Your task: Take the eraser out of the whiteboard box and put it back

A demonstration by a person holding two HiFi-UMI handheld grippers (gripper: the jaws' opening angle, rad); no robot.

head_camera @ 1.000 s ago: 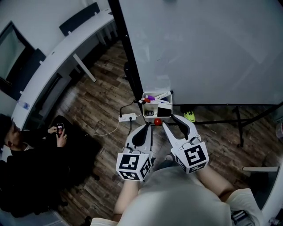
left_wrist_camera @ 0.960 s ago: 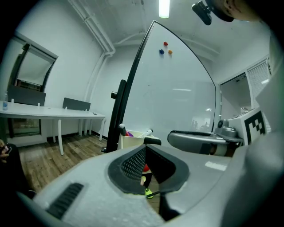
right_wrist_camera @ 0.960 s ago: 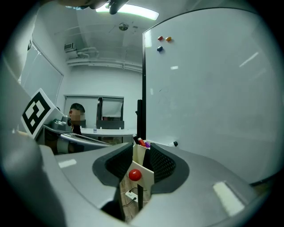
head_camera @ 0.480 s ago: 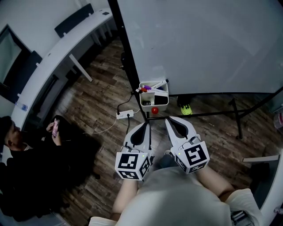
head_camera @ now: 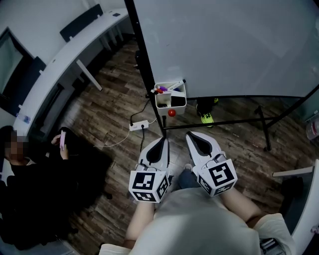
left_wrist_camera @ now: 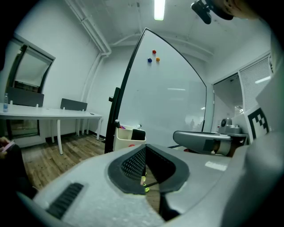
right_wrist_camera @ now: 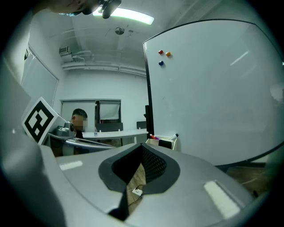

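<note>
Dim, fisheye-warped edges, ceiling light glare

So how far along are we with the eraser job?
The black eraser sits in the whiteboard box, so the put-back looks done. In hand: nothing; left gripper and right gripper are both shut, empty, short of the box. Left: nothing visible, unless the take-out never happened, which this moment can't show.

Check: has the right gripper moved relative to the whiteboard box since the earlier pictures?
Yes. The right gripper has drawn back from the box: earlier its tip was beside the box, now floor shows between them.
</note>
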